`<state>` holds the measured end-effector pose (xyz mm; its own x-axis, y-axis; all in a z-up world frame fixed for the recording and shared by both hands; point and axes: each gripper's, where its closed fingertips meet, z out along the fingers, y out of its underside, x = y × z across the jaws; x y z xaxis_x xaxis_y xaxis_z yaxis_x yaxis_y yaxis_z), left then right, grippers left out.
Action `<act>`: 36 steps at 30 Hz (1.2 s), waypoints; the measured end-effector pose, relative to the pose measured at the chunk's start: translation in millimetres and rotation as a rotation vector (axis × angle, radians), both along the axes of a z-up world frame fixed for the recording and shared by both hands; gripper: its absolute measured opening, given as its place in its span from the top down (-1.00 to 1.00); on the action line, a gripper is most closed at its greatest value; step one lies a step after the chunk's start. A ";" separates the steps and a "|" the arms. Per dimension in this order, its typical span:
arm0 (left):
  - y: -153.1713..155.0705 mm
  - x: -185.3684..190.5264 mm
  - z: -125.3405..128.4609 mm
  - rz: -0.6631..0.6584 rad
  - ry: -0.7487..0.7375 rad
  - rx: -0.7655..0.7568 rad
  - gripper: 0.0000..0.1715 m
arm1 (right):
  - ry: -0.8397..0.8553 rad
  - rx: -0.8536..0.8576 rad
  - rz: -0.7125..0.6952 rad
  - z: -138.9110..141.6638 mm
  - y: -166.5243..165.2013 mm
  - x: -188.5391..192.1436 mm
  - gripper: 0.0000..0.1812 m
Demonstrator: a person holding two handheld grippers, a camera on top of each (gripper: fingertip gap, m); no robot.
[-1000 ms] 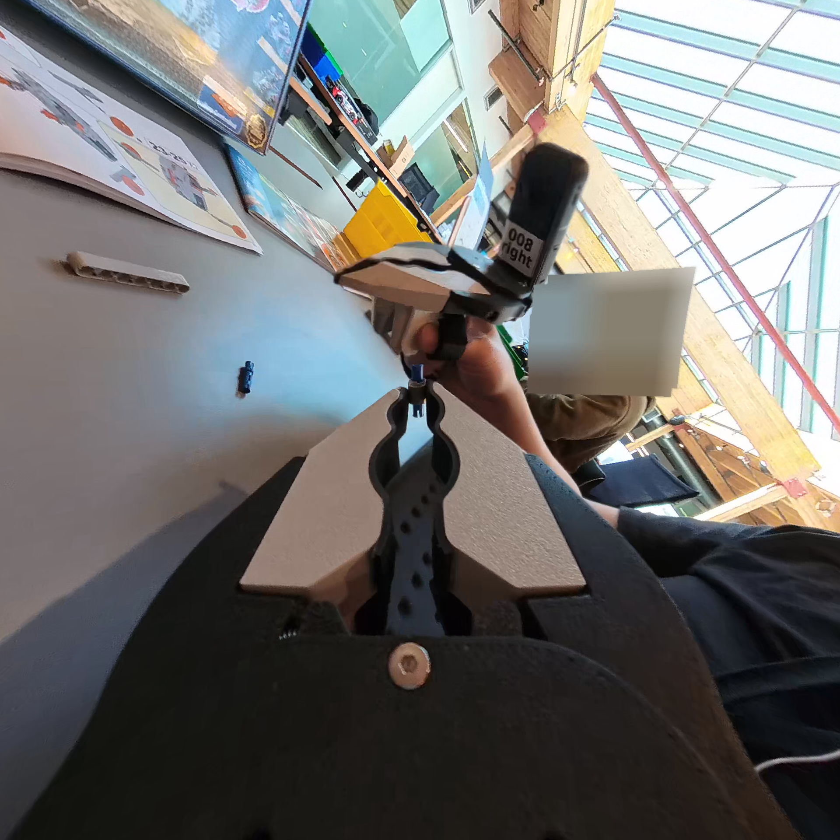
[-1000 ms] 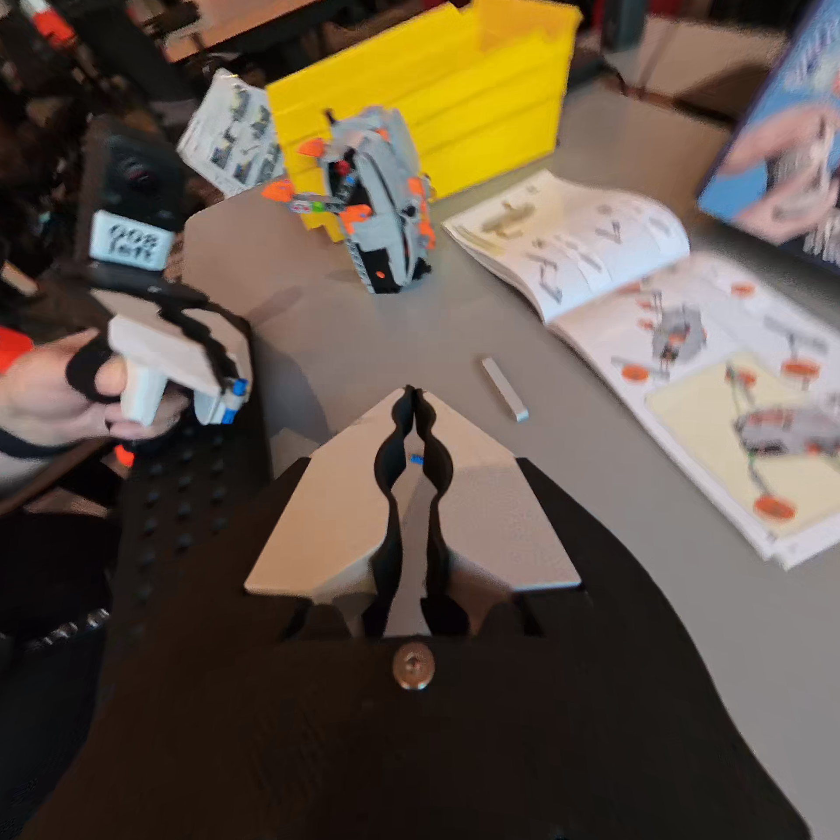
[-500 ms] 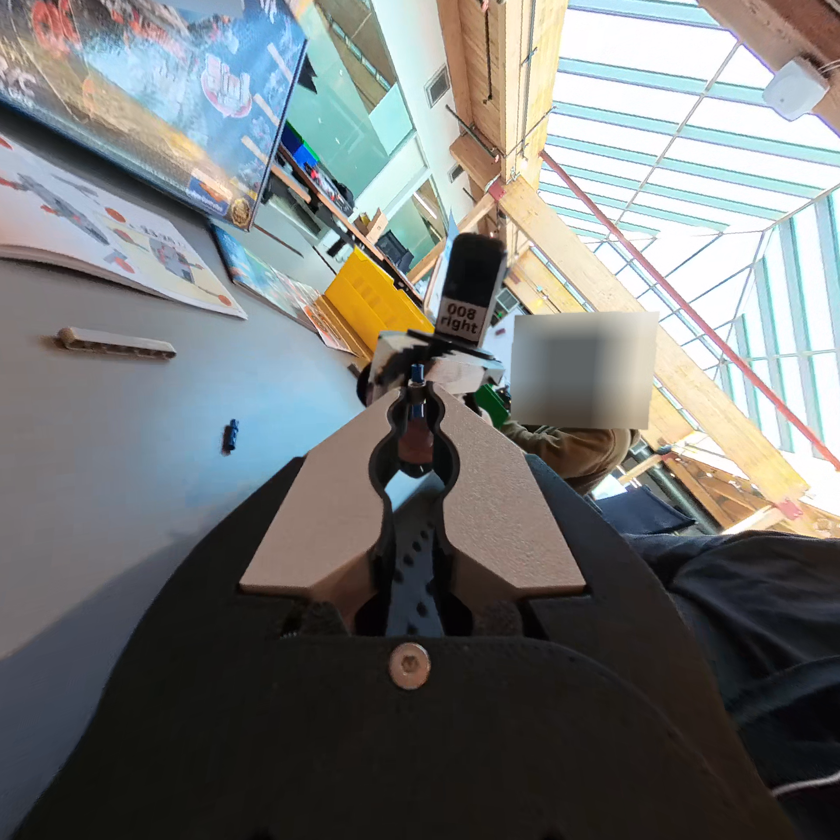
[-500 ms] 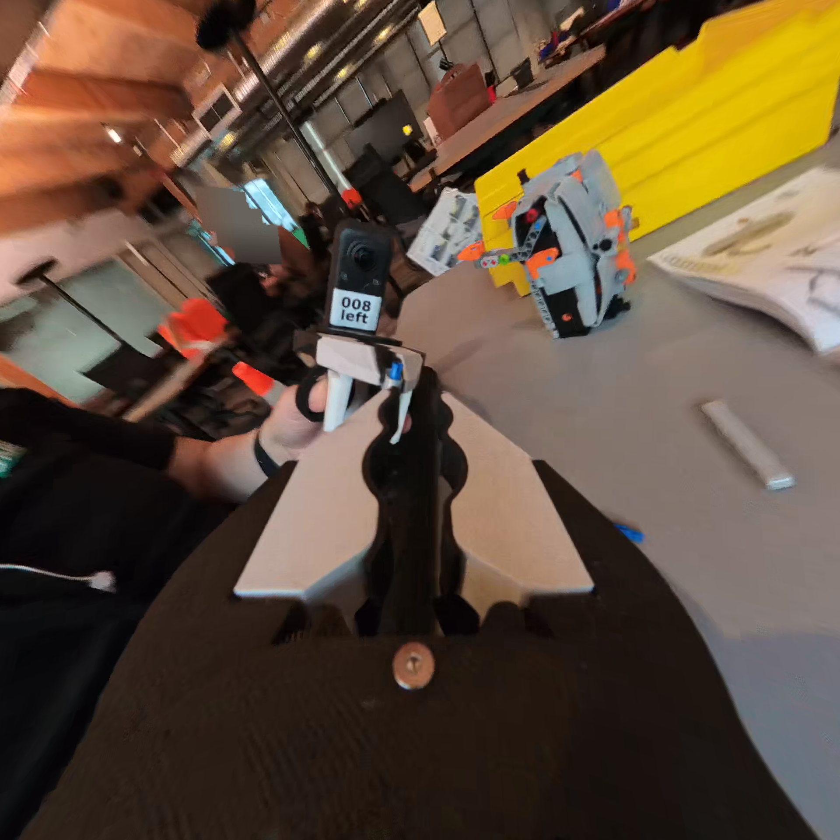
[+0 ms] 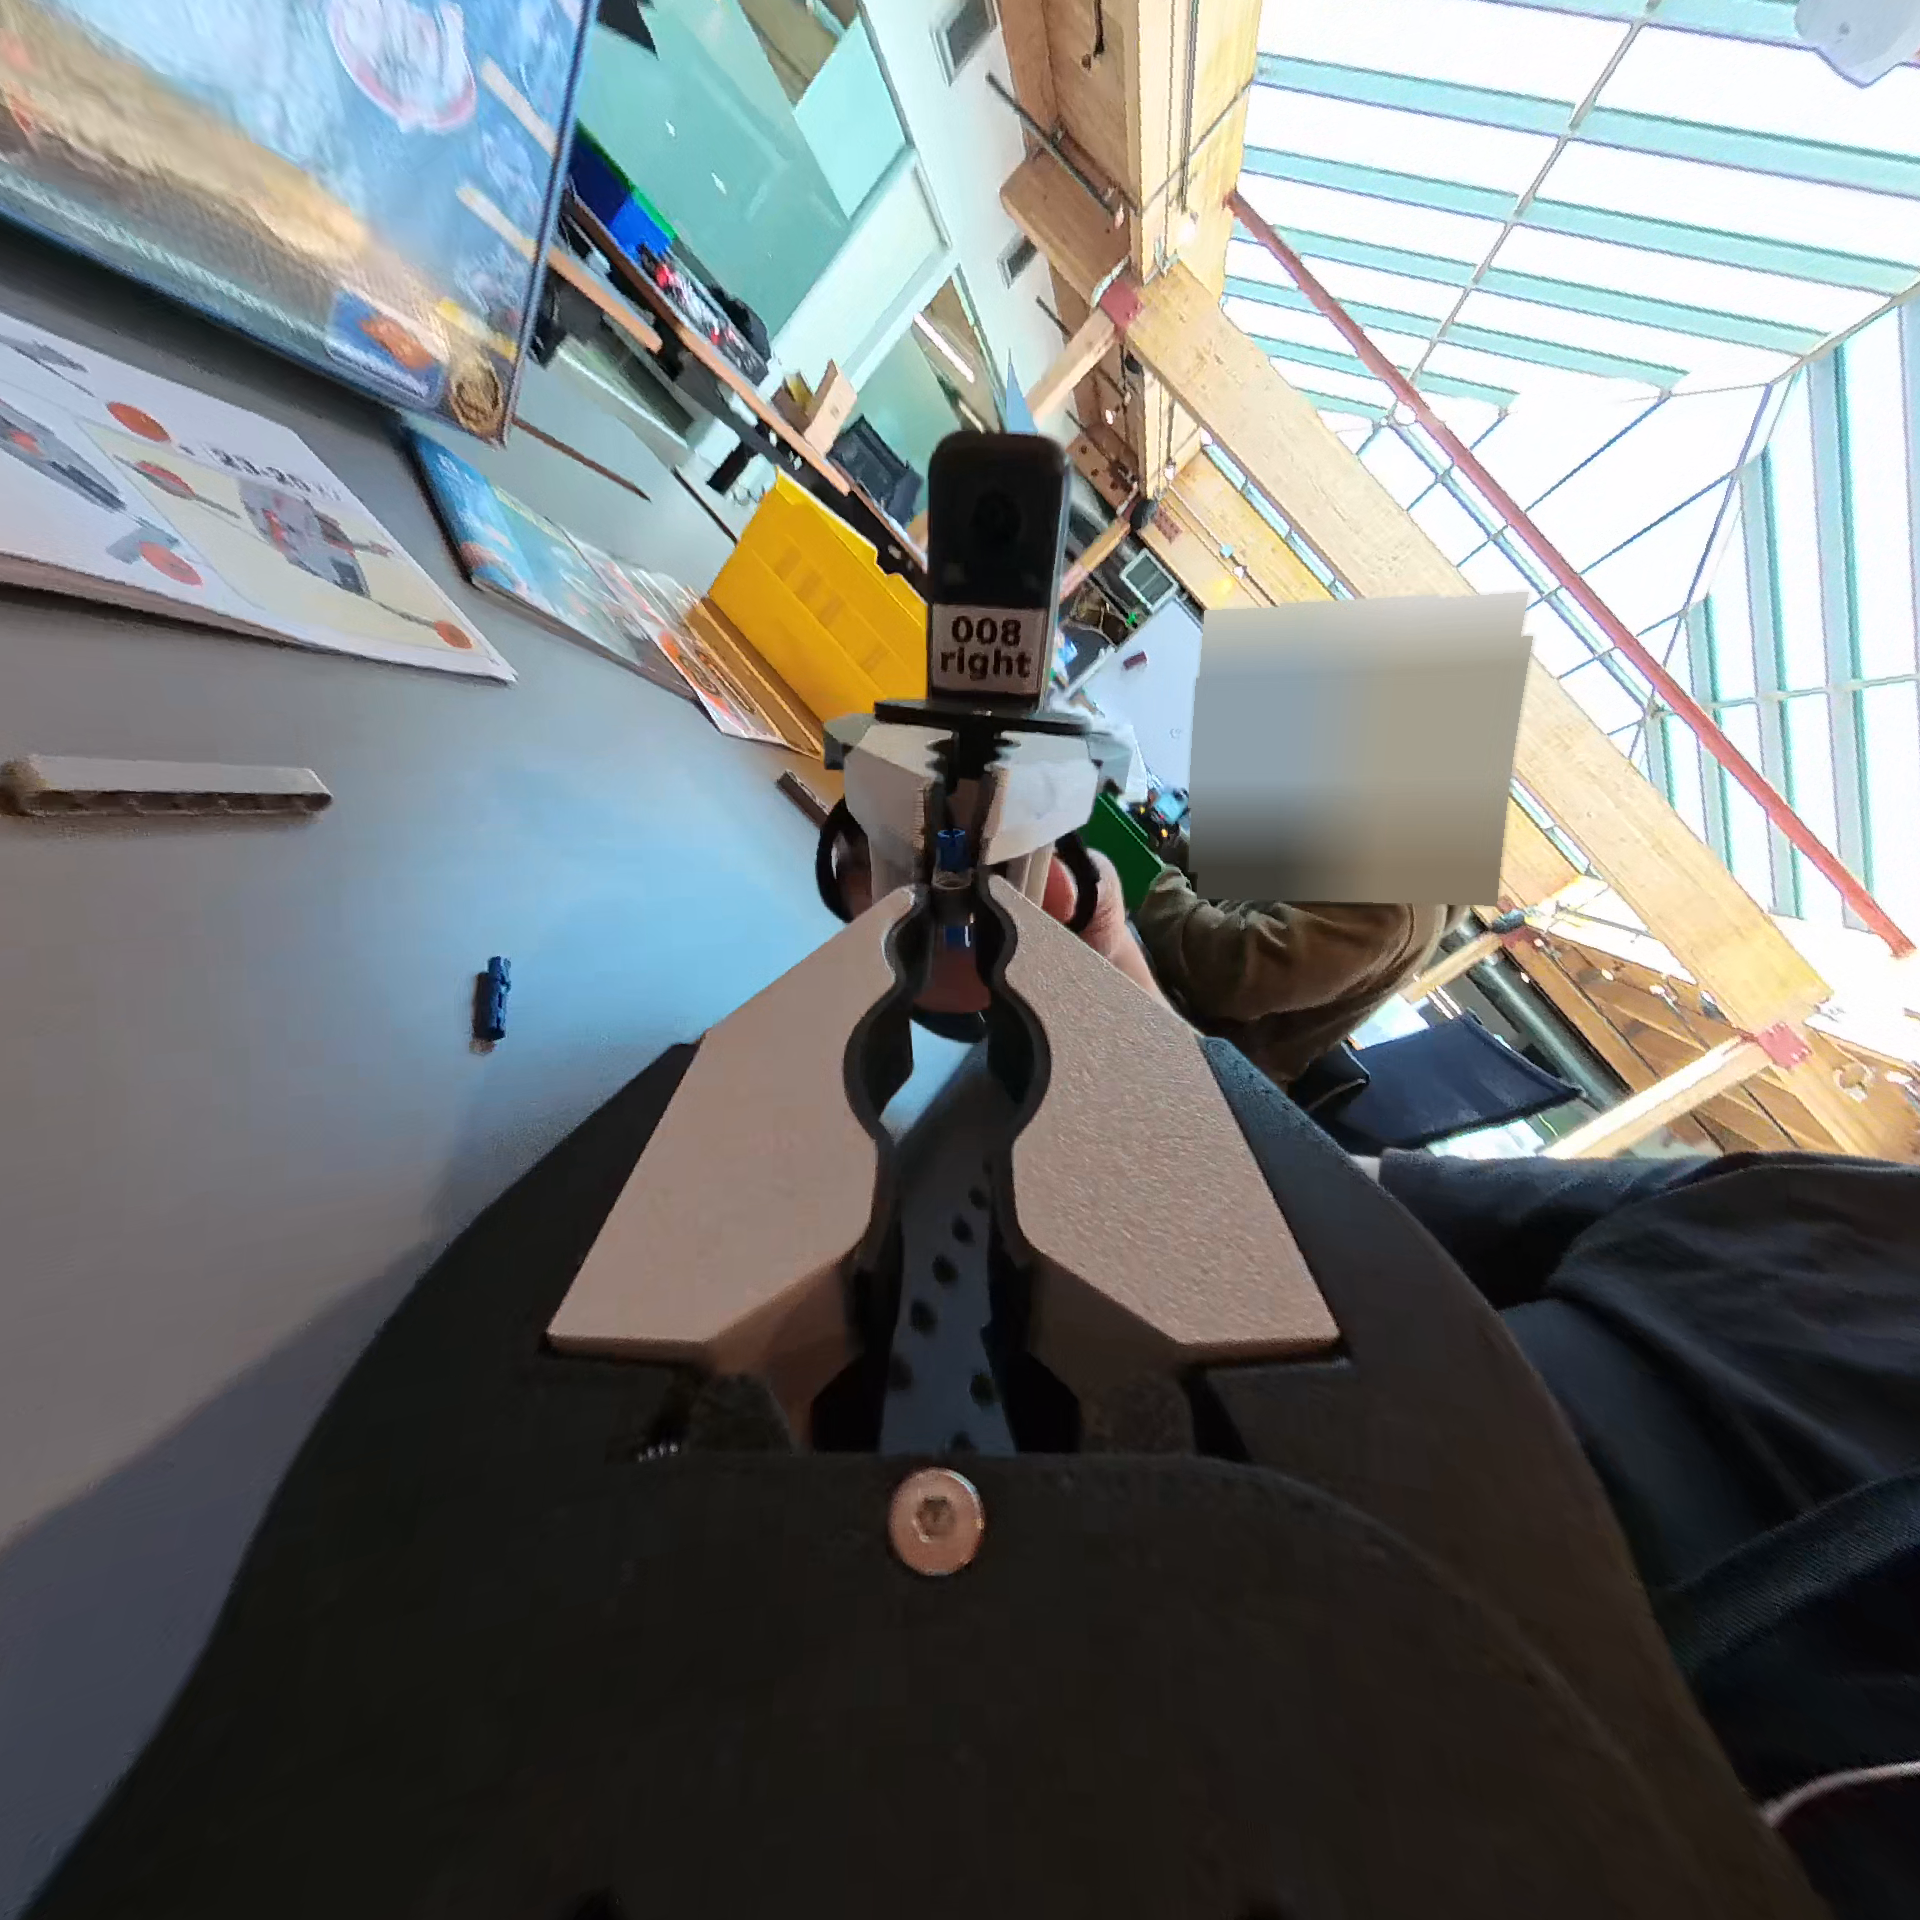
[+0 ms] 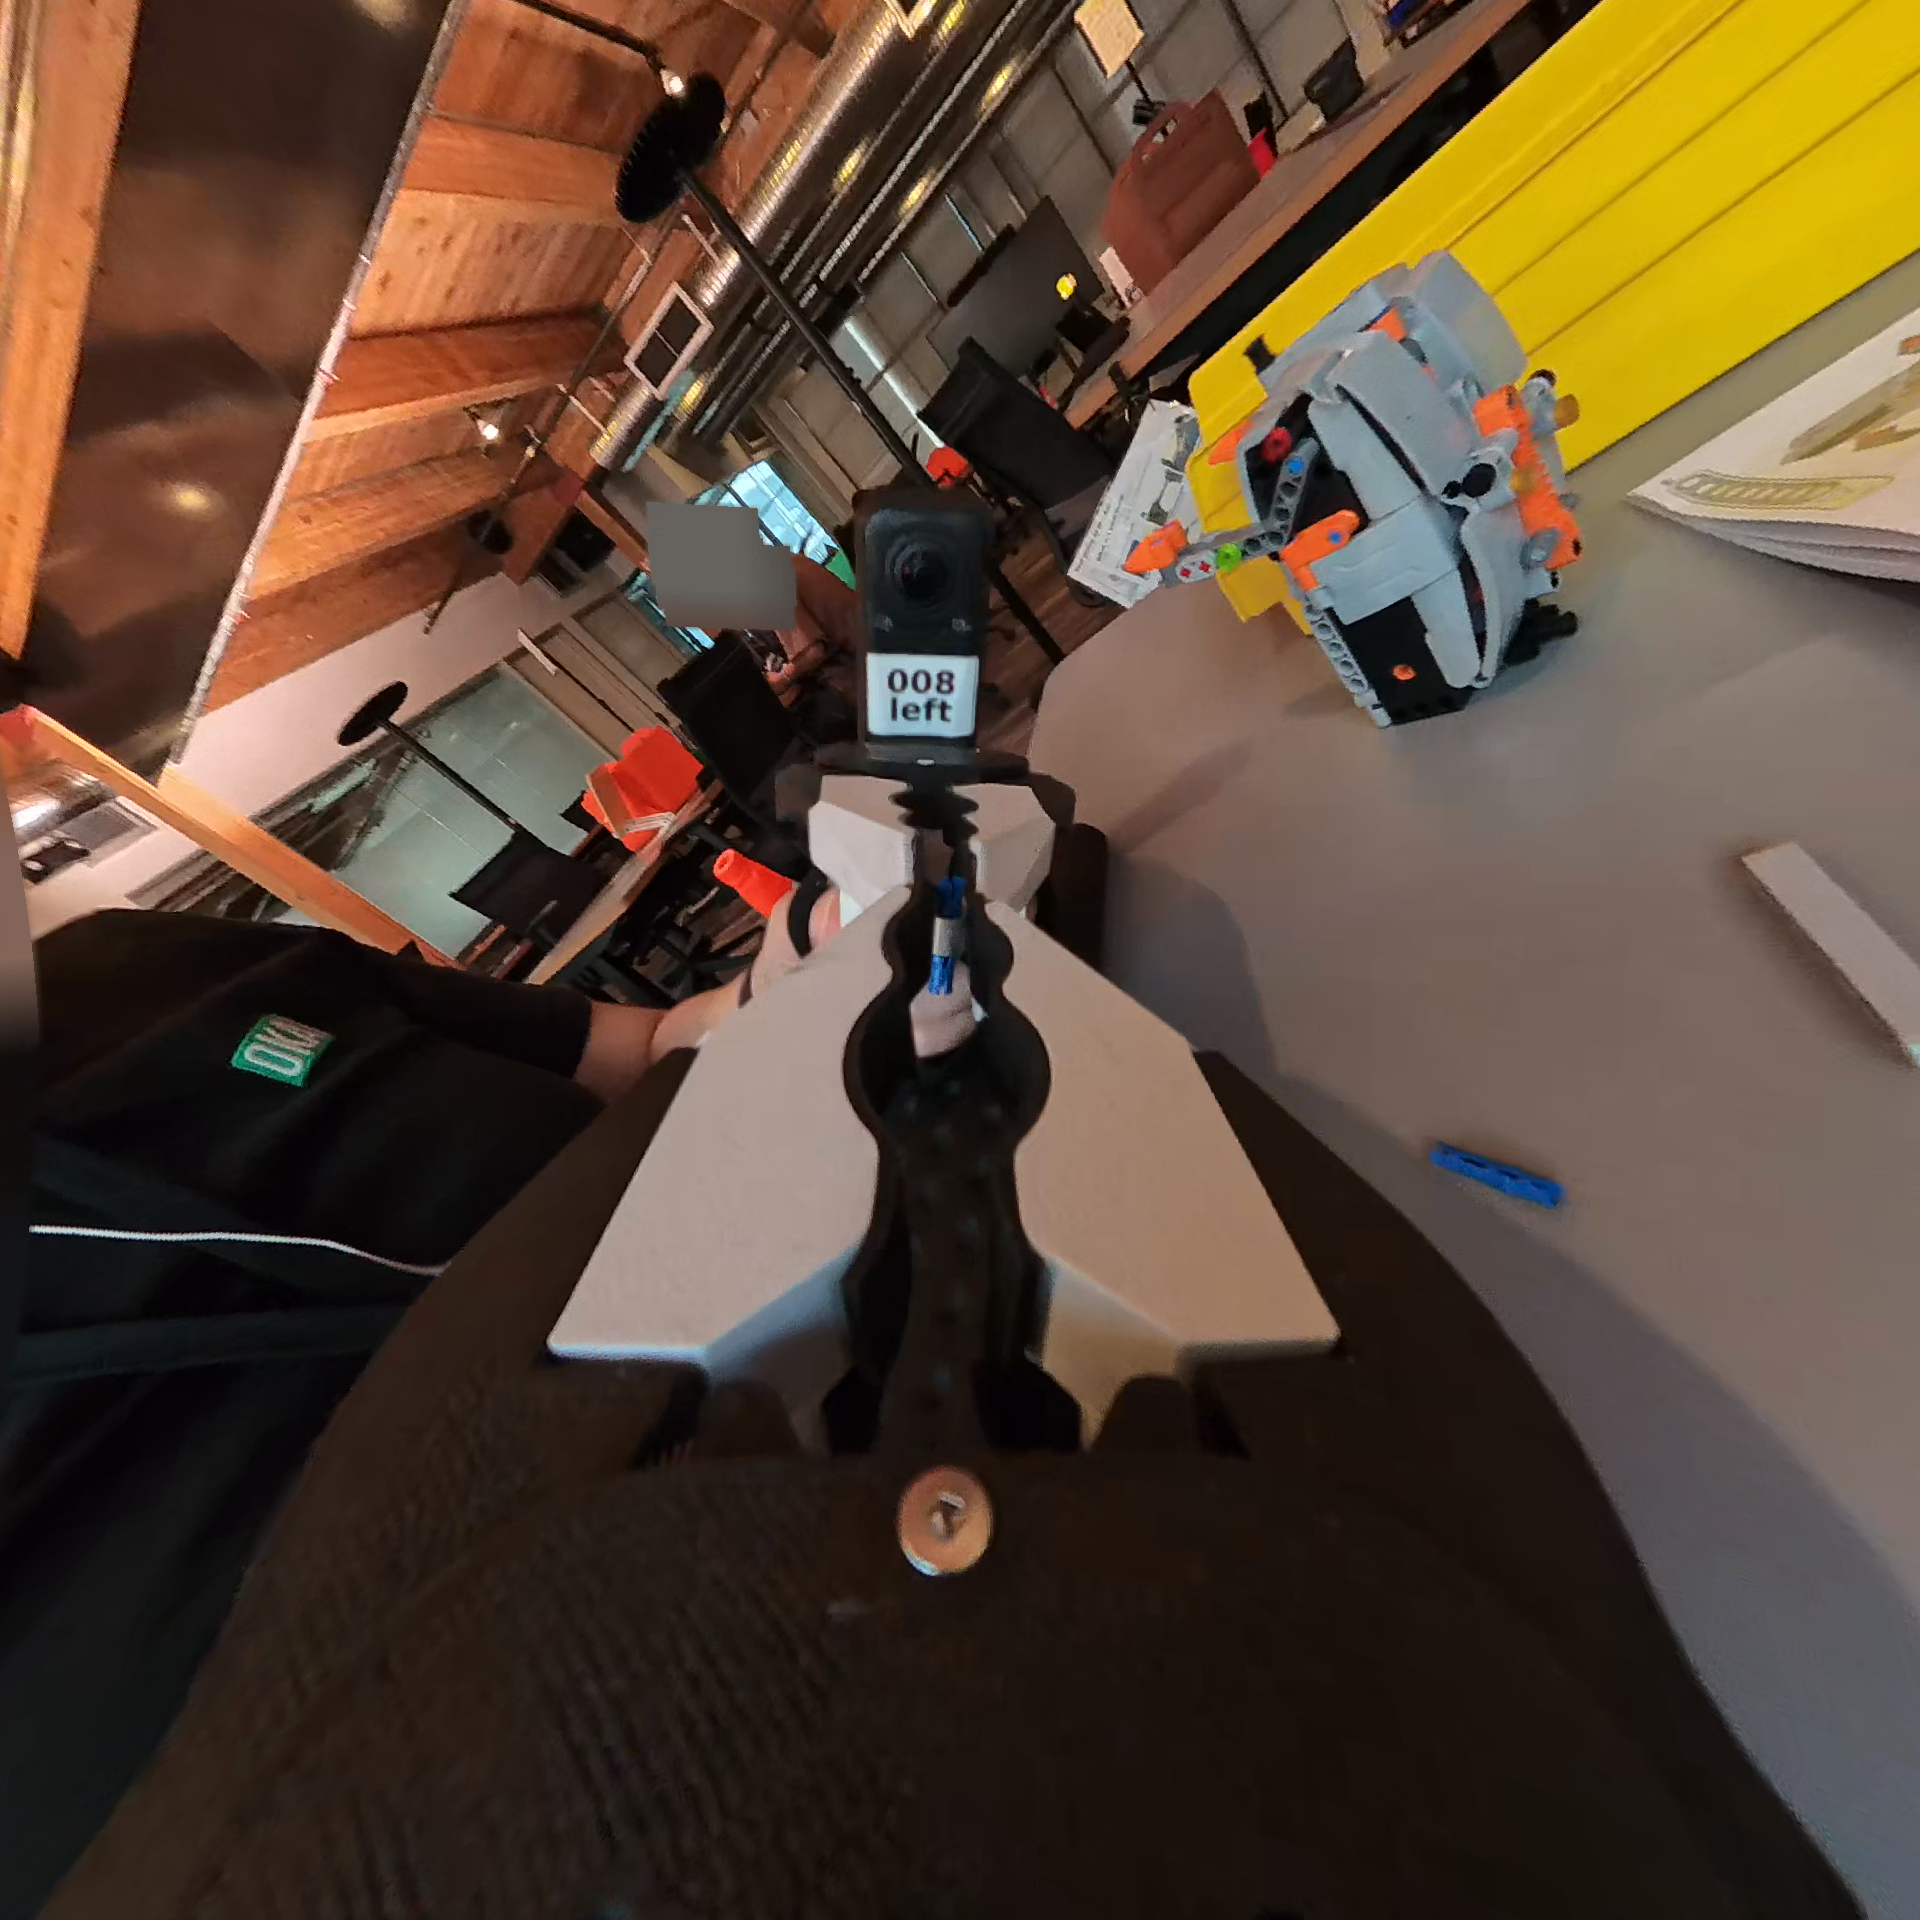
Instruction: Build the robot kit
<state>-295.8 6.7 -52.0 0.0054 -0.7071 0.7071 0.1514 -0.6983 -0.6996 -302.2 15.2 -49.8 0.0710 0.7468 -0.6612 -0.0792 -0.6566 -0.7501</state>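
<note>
My two grippers face each other tip to tip above the near edge of the grey table. My left gripper is shut on a small blue pin. The pin's far end sits between the fingers of my right gripper. In the right wrist view my right gripper is closed around the same pin, with the left gripper straight ahead. A hand holds each gripper.
A second blue pin and a grey beam lie loose on the table. A grey-and-orange brick model stands before a yellow bin. An open instruction booklet and a set box lie farther back. My left and right fingertips are right by each other. The grey-and-orange brick model is about equally far from each gripper, around 20 centimetres.
My right gripper swung up from looking down at the table and lined up nose to nose with the left gripper. The two tips have closed in until both meet at the blue pin.
</note>
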 end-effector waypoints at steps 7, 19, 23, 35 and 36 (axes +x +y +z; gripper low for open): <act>14.8 7.8 -13.9 -0.024 0.192 0.094 0.77 | -0.016 -0.062 -0.156 -7.9 28.2 41.9 0.97; 27.7 20.4 -9.6 -0.100 0.363 0.272 0.84 | -0.028 -0.121 -0.051 -18.0 17.0 35.9 0.96; 13.7 21.3 -7.8 -0.267 0.293 0.092 0.74 | -0.042 -0.096 -0.008 -16.7 9.7 29.6 0.96; -0.1 27.0 -28.8 -0.313 0.365 0.118 0.93 | -0.064 -0.031 -0.010 -16.7 7.7 21.6 0.95; 2.7 25.9 -24.0 -0.281 0.336 0.107 0.94 | -0.029 0.023 -0.041 -6.7 10.6 21.7 0.82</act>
<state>-269.8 9.4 -75.9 0.0193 -0.7827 0.6221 -0.2818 -0.6012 -0.7477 -280.5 25.8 -56.5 0.1210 0.7580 -0.6409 -0.0841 -0.6355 -0.7675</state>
